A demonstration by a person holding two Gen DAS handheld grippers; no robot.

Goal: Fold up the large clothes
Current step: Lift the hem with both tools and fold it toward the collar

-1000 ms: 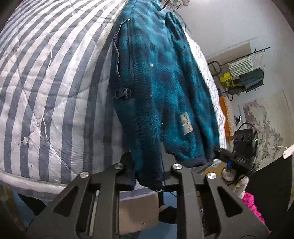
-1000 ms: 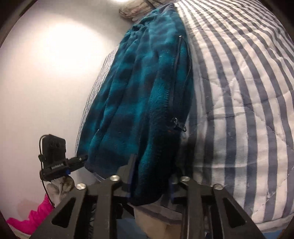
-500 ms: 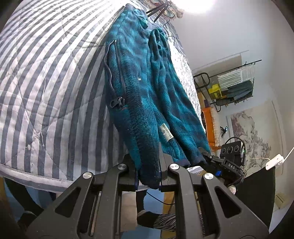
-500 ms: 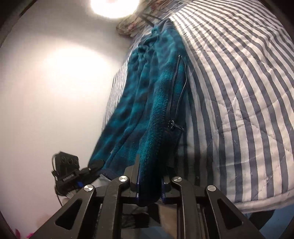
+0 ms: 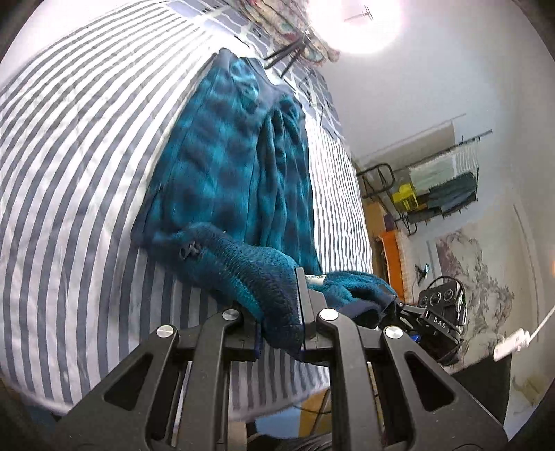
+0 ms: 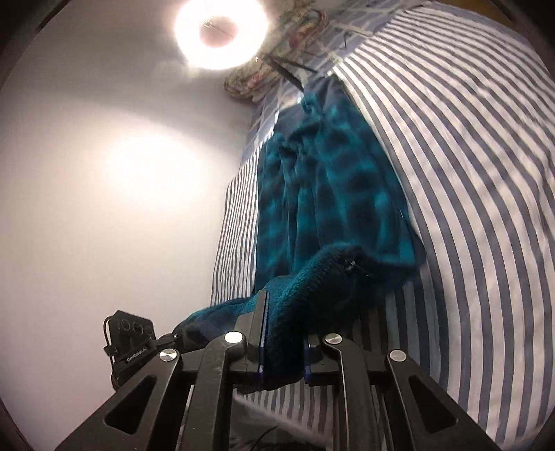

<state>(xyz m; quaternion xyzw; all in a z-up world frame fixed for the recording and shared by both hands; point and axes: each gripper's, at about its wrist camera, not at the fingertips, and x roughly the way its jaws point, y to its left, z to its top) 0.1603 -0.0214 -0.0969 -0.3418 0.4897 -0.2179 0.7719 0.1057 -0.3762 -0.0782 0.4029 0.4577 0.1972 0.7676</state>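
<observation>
**Inventory: 1 jacket, 2 grippers, 1 bed**

- Teal fleece jacket [image 5: 222,166], qty 1: lies lengthwise on striped bedcover [image 5: 69,194]; hem end lifted off cover near bed's near edge.
- Left gripper [image 5: 281,333], qty 1: clamped on hem fabric.
- Right gripper [image 6: 282,350], qty 1: pinching other hem corner.
- Zip pull [image 5: 189,250], qty 1 seen.
- Ceiling lamp [image 6: 220,33], qty 1, lit.

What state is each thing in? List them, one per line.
Teal fleece jacket: lying lengthwise on the bed, near hem lifted off it, pinched at two corners.
Left gripper: shut on the jacket hem.
Right gripper: shut on the jacket hem.
Zipper pull: dangling at the raised front edge.
Striped quilt: spread flat over the bed.
Ceiling light: on.
</observation>
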